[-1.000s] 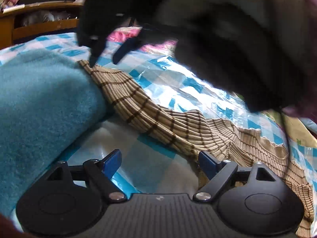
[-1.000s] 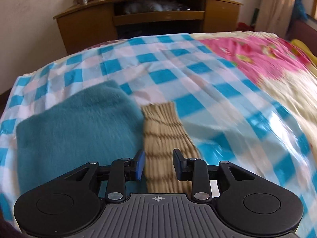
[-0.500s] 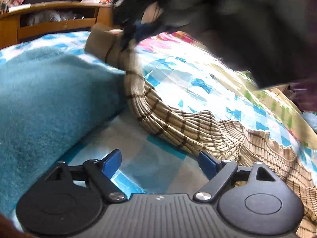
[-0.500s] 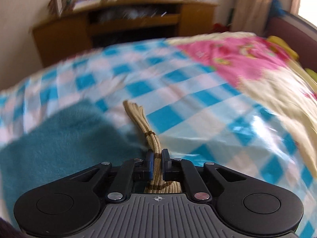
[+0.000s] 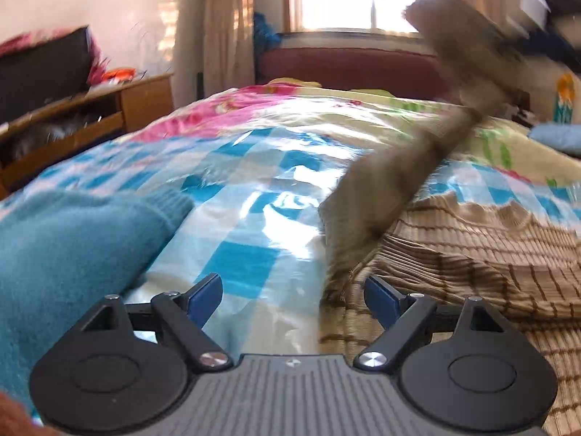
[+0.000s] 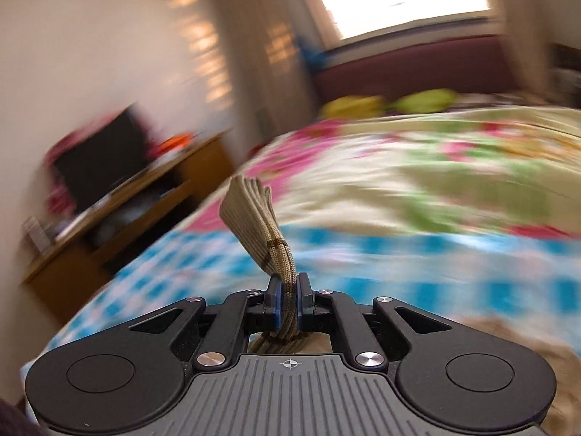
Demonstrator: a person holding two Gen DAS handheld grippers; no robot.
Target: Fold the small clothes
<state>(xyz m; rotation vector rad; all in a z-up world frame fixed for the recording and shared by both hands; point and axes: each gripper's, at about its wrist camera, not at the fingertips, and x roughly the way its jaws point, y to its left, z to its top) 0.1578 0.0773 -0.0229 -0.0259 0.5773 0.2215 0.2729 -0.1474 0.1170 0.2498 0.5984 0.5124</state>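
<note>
Tan ribbed sleeve (image 6: 254, 214) is sitting pinched between the fingers of our right gripper (image 6: 287, 299), its cuff sticking up past the blue pads. In the left view we are seeing that sleeve raised as a blurred band off the striped sweater (image 5: 483, 254), whose body is lying on the checked bed (image 5: 254, 196). Our left gripper (image 5: 294, 296) is hovering spread wide and empty over the bed, between a teal garment (image 5: 72, 239) and the sweater.

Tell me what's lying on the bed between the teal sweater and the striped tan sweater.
Only bare checked bedsheet, seen in the left wrist view: the teal sweater lies on one side, the striped tan sweater on the other, and nothing rests between.
</note>
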